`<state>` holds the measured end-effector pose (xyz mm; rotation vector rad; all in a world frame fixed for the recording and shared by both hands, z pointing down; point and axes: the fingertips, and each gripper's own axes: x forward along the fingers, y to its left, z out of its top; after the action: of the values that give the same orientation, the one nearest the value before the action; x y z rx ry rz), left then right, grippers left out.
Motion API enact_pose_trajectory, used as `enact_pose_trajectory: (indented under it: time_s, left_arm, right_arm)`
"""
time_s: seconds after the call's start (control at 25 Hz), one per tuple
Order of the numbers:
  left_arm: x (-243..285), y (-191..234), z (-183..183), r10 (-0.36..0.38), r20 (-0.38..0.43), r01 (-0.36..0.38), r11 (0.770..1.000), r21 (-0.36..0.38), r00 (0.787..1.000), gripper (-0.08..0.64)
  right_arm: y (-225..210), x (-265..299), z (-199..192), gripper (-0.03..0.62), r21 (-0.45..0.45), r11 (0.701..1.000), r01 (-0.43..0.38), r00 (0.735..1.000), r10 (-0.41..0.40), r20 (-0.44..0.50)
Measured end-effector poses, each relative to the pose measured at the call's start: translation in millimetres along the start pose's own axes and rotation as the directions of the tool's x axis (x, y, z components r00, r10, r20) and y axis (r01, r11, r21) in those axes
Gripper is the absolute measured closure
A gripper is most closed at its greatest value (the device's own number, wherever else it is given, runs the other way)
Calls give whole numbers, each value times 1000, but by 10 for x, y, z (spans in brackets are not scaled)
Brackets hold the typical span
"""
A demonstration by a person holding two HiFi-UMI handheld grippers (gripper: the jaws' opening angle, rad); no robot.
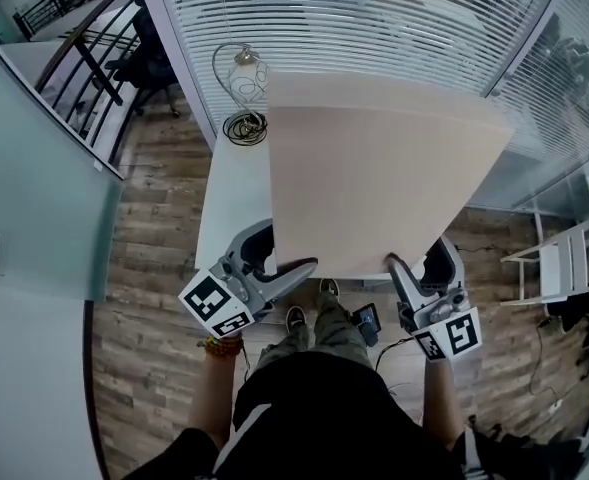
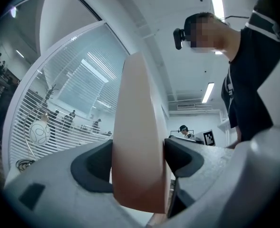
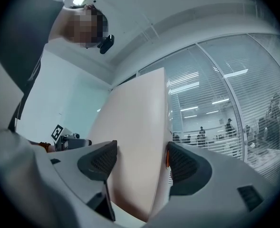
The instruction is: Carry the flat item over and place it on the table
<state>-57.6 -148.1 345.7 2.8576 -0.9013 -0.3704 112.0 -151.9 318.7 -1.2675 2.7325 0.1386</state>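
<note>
Item: flat beige board (image 1: 374, 178), which you hold up by its near edge, one tong toward each near corner. Your left gripper (image 1: 296, 267) is clamped on the board's near left corner and your right gripper (image 1: 394, 262) on the near right one, dark pads pressed to both faces in each gripper view. Location: over the white table (image 1: 234, 198), hiding most of it, with a wire ornament (image 1: 242, 83) by its far left corner; whether the far edge touches the tabletop is unclear from above
</note>
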Motion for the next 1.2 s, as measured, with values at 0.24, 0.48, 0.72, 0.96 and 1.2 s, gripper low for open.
enact_pose_trajectory:
  time_s: [0.24,0.48,0.72,0.96,1.2]
  left_arm:
    - [47,165,-39,17,22,-16,999,-49,1000,222]
    - [109,252,-64,22,14,-21,997,-74,1000,222]
    - [134,269,-229,18,-26,-21,993,-114,999,222]
    - [102,314,-477,19,-60,-29,984,-175,998,222]
    - [32,384,-785,45,-83,-65,966,-251,995,222]
  right_arm:
    - [-79,157,-25,275,-5,1000,-1,1000,1,2]
    - [-171,222,-116,275,29,999,-15,1000,15,-2]
    - [-202,150,-311,275,70,998,6,999,-3,-44]
    - [-207,96,-547,275,89,996,13,996,-5,-92]
    - [-204,58,-895,275,140,990,19,989,2,-151]
